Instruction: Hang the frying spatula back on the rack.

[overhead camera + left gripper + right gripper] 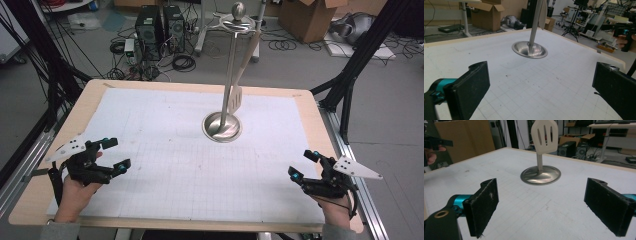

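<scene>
The stand is polished metal, its dished base glossy and mirror-like. The spatula looks like smooth, matt cream plastic. A matt white gridded sheet covers the pale wood table. The gripper pads are rough black.

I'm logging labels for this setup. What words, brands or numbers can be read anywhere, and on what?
None can be read.
The slotted spatula, its metal stand and the grid mat bear no print.
The cardboard boxes show no legible label.
</scene>
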The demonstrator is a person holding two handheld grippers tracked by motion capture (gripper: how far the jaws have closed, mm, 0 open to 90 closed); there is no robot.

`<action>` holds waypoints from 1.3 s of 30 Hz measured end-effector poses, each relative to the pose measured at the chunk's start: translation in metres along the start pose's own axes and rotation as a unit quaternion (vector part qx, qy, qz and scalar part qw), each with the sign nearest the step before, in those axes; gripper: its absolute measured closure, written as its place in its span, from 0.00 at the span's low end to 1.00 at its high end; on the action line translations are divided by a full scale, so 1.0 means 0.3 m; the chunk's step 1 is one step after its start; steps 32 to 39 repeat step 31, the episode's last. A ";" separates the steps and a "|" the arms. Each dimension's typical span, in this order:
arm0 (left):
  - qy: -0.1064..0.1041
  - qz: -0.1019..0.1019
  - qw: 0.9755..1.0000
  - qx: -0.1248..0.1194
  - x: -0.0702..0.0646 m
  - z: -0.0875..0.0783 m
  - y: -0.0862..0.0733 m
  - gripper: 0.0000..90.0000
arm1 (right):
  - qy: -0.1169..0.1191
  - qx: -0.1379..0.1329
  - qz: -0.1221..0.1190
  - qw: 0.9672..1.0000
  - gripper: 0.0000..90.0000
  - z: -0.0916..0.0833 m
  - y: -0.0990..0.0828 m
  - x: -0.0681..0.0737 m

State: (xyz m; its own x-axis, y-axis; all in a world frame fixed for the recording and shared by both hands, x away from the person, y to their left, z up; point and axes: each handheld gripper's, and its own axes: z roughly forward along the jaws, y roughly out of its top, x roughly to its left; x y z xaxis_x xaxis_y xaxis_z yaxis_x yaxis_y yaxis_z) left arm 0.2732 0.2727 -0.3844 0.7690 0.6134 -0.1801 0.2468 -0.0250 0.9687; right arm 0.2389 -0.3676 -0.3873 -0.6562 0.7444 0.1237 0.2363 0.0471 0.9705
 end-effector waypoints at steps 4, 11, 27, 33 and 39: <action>0.001 0.001 1.000 0.002 -0.002 0.001 -0.003 0.02 | -0.010 -0.008 0.008 1.000 0.13 -0.039 -0.013 -0.019; 0.007 -0.005 1.000 0.010 0.010 0.003 -0.020 0.02 | -0.005 -0.010 0.014 1.000 0.13 -0.066 -0.050 -0.048; 0.025 -0.022 0.999 0.016 0.036 -0.012 -0.058 0.02 | 0.009 -0.038 0.039 0.998 0.13 -0.138 -0.150 -0.116; 0.031 -0.027 0.999 0.018 0.044 -0.016 -0.069 0.02 | 0.009 -0.045 0.039 0.998 0.13 -0.131 -0.132 -0.104; 0.031 -0.027 0.999 0.018 0.044 -0.016 -0.069 0.02 | 0.009 -0.045 0.039 0.998 0.13 -0.131 -0.132 -0.104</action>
